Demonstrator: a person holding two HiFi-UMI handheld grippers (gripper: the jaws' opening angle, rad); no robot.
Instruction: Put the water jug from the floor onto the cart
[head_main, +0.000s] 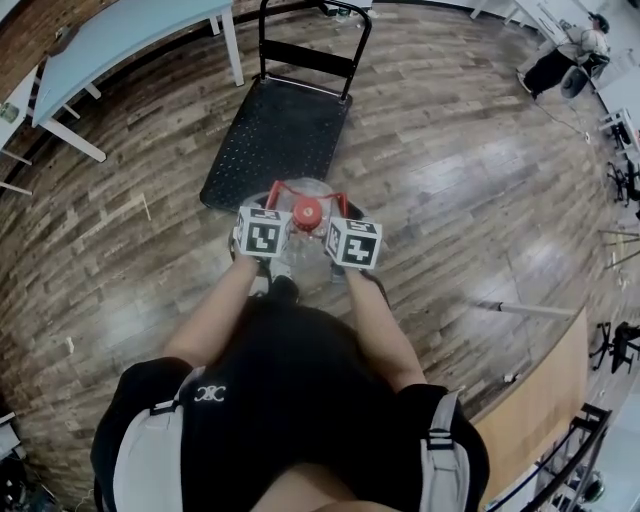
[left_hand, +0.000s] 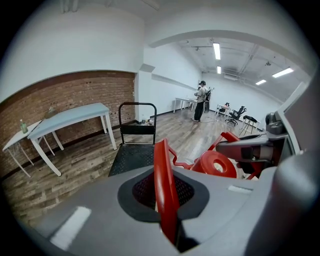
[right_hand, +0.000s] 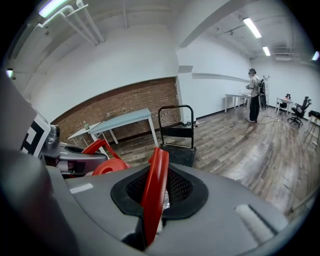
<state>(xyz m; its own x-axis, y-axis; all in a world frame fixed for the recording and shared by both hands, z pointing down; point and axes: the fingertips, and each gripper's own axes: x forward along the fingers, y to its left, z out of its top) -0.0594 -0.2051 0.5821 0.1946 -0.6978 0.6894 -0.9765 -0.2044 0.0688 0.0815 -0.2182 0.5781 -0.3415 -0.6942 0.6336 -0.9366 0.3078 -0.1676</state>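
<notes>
While the left gripper (head_main: 268, 225) and right gripper (head_main: 350, 235) pinch its red handle (head_main: 300, 187), the water jug (head_main: 312, 255) hangs just short of the cart (head_main: 275, 135). This looks mid-carry, so it likely next needs moving forward and lowering onto it.

Wood-plank floor (head_main: 480, 180) is seen throughout. Light-blue table (left_hand: 75, 117) is set along brick wall (left_hand: 70, 92). Small bottle (left_hand: 23, 126) is seen on white side table (left_hand: 15, 139) beside it. Person (left_hand: 201, 101) is seen far back near white desk (left_hand: 182, 102). Ceiling strip lights (left_hand: 216, 51) are lit.
</notes>
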